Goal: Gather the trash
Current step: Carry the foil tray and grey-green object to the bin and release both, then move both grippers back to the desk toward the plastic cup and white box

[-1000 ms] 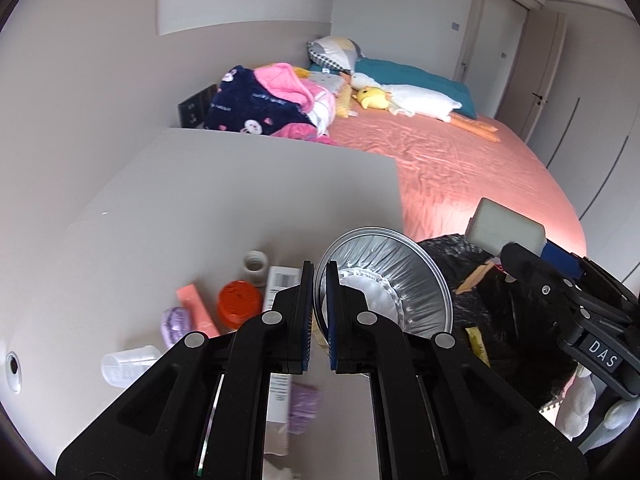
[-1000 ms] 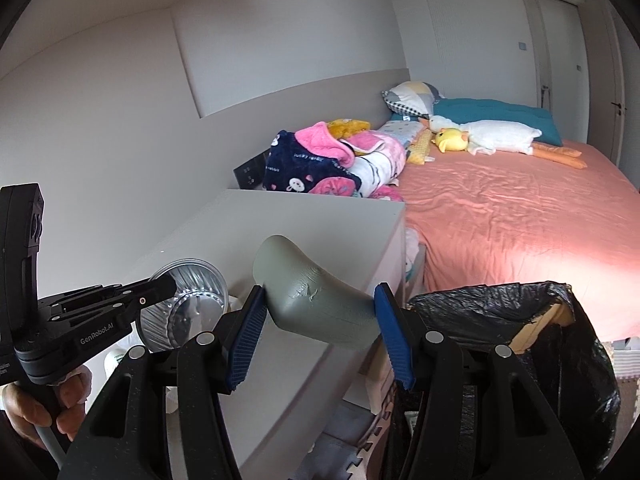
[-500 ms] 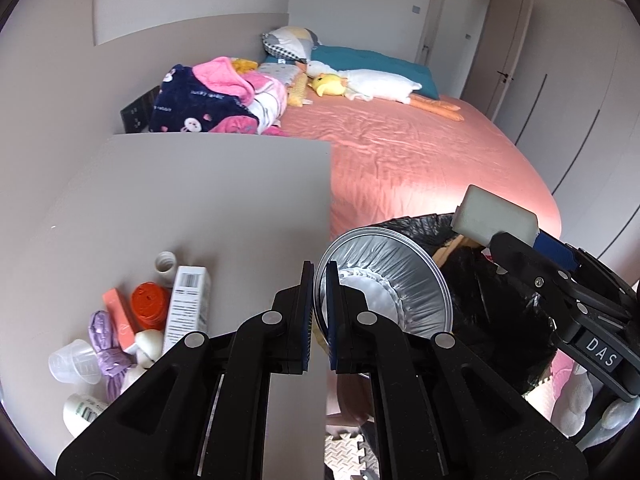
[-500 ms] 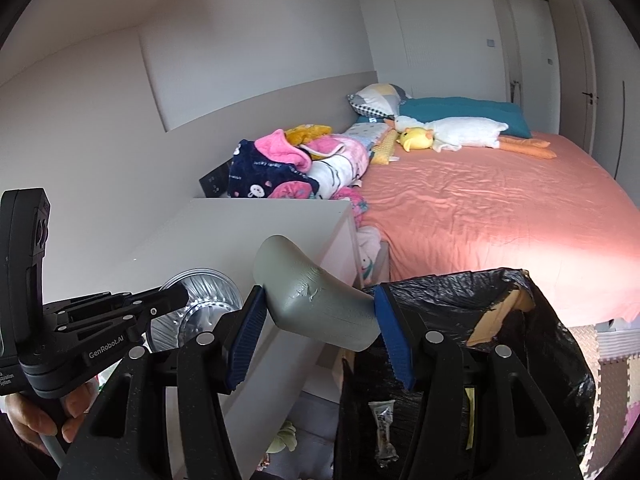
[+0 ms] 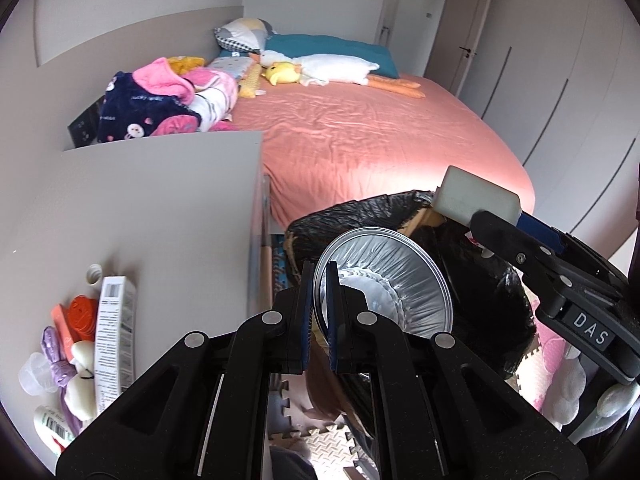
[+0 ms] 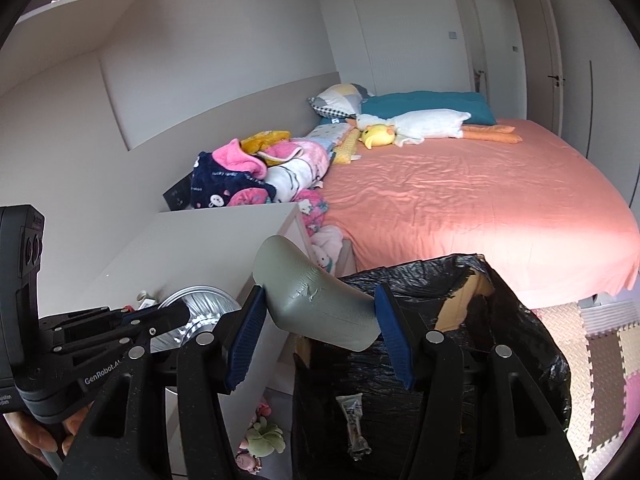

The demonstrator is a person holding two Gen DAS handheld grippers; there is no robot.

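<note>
"DAS" on right gripper; "GenRobot.AI" on left gripper

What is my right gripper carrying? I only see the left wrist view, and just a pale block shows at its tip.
Observer: The right gripper is clamped on a grey plastic bottle, dented in the middle.
Operator: Is it above the bin yet?
Observer: Only partly. The end by the right-hand finger overlaps the rim of the black bin bag; the rest hangs beside the cabinet.
Operator: Anything already in the bin?
Observer: Yes, a small crumpled clear wrapper lies inside.
</note>
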